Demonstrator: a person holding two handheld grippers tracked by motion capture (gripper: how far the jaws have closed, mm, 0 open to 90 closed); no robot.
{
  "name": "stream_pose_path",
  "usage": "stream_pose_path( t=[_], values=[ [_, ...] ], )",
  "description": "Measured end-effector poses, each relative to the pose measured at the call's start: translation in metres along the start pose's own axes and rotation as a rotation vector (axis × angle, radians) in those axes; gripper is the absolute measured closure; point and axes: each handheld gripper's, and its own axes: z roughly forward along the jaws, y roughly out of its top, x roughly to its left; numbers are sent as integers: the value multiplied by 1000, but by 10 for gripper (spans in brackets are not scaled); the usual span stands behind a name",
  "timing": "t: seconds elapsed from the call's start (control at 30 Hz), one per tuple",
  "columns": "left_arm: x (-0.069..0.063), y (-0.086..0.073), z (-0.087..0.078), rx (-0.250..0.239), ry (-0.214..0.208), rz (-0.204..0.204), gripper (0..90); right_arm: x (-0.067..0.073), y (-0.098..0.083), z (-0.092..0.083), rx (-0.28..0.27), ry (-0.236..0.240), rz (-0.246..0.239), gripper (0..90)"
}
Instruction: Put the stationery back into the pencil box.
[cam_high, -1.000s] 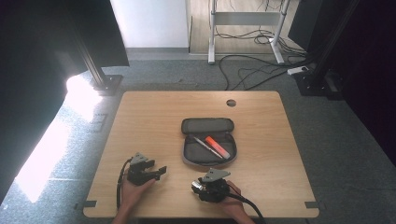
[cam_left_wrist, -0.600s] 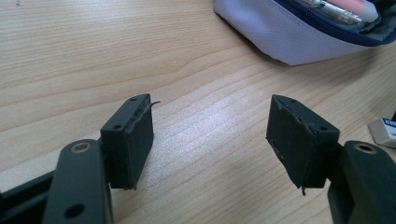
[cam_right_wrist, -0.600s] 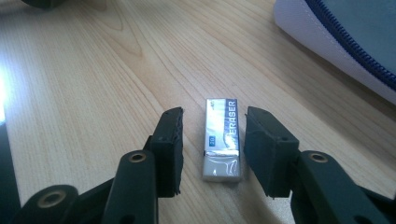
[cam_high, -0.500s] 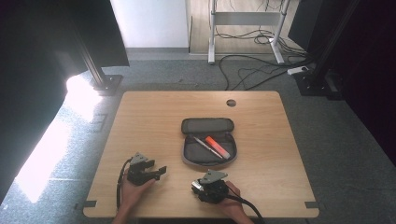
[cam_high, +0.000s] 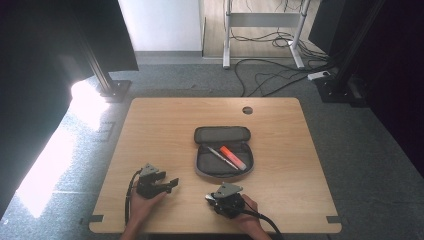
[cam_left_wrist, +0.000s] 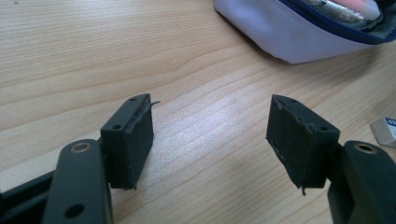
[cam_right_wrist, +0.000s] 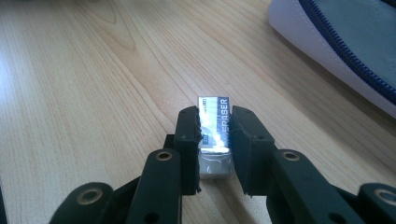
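Observation:
A small white eraser in a printed sleeve lies on the wooden table, near the front edge. My right gripper has just been closing, and its pads now press on both sides of the eraser. In the high view the right gripper points left, held low by a hand. My left gripper rests open at the front left with nothing between its fingers. From the left gripper view the eraser peeks in at the right edge.
An open grey pencil case lies mid-table, holding a pen and an orange highlighter. Its pale outer wall rises beyond the left gripper and to the right of the right gripper. A cable hole sits behind it.
The right gripper's jaws have narrowed around the eraser. Both hands stay where they were, and the left gripper is unchanged.

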Motion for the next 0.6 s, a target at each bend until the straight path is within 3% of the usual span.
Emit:
stream_pose_path(
  t=[0.1, 0.27, 0.6],
  values=[
    [0, 0, -1, -3, -1, -1, 321, 0, 0, -1, -6, -8, -29, 720],
    [1, 0, -1, -4, 2, -1, 321, -3, 4, -11, -69, 19, -49, 721],
    [2, 1, -1, -4, 1, 0, 321, -18, 8, -31, -152, 26, 8, 722]
  ],
)
